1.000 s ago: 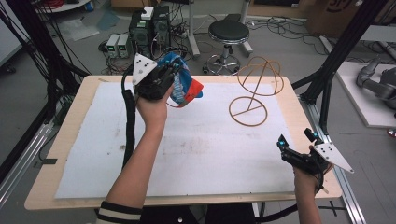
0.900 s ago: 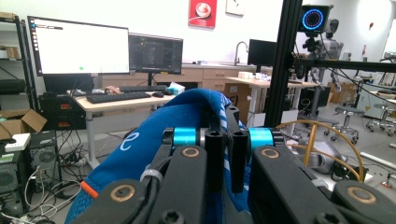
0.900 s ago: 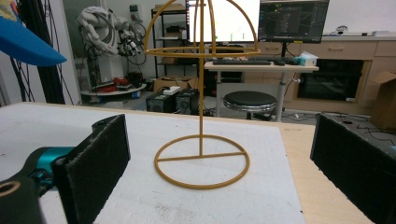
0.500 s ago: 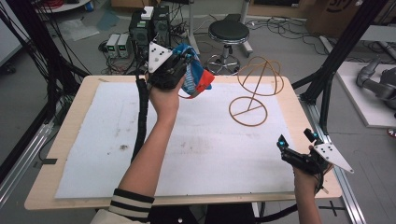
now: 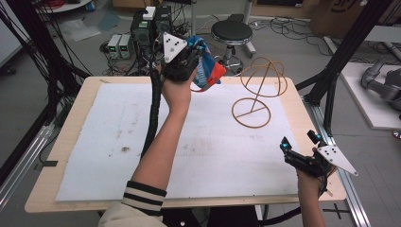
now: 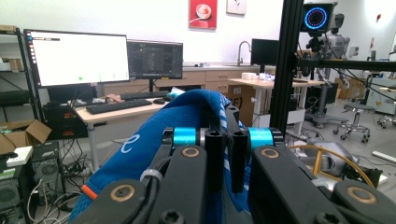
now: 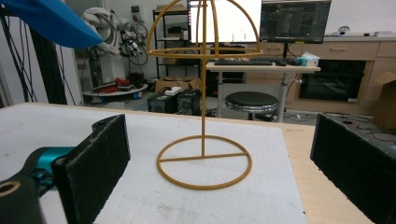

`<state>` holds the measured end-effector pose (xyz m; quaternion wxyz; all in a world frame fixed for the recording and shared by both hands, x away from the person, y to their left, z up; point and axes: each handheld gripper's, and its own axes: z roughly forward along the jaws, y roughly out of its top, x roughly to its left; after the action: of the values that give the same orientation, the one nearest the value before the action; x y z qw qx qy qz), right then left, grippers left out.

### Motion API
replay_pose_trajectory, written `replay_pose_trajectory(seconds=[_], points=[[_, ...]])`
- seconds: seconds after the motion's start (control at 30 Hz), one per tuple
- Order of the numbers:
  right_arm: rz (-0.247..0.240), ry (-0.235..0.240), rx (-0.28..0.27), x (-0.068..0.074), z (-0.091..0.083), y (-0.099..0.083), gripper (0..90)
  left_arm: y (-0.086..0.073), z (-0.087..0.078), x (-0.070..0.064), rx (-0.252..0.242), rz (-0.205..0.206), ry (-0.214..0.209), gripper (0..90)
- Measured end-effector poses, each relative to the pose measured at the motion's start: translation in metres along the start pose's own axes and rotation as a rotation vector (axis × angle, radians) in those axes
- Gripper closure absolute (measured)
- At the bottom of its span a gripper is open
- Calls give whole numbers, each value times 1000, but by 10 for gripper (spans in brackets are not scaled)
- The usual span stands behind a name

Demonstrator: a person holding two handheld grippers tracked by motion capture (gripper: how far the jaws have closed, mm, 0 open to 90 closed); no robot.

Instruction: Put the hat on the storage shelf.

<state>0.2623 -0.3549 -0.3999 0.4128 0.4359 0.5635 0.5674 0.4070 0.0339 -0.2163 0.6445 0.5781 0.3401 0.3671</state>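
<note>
The left gripper [image 5: 201, 59] is clamped on a blue and red cap [image 5: 208, 71], raised above the table's [image 5: 71, 189] far edge, just left of the gold wire hat stand [image 5: 257, 94]; the right gripper [image 5: 300, 146] rests near the front corner, jaws apart

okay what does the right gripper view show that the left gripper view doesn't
The right gripper view alone shows the white table mat and the gold wire stand's ring base, with the right gripper open, jaws wide apart on either side of it. The left gripper view alone shows the left gripper shut on the blue cap, close up. Both share the cap, part of the stand's wire dome, and monitors on desks behind.
</note>
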Motion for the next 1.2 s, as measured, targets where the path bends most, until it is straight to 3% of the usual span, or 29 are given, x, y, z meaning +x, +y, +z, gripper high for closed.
replay_pose_trajectory(seconds=[0.33,0.8,1.2], points=[[11,-1,0,-1,0,0,44,8,18,-9,-7,1,5,889],[-1,2,-2,-1,-1,-2,44,21,47,-23,-23,44,10,889],[7,13,-8,1,-3,-1,44,30,70,-33,-46,56,30,889]])
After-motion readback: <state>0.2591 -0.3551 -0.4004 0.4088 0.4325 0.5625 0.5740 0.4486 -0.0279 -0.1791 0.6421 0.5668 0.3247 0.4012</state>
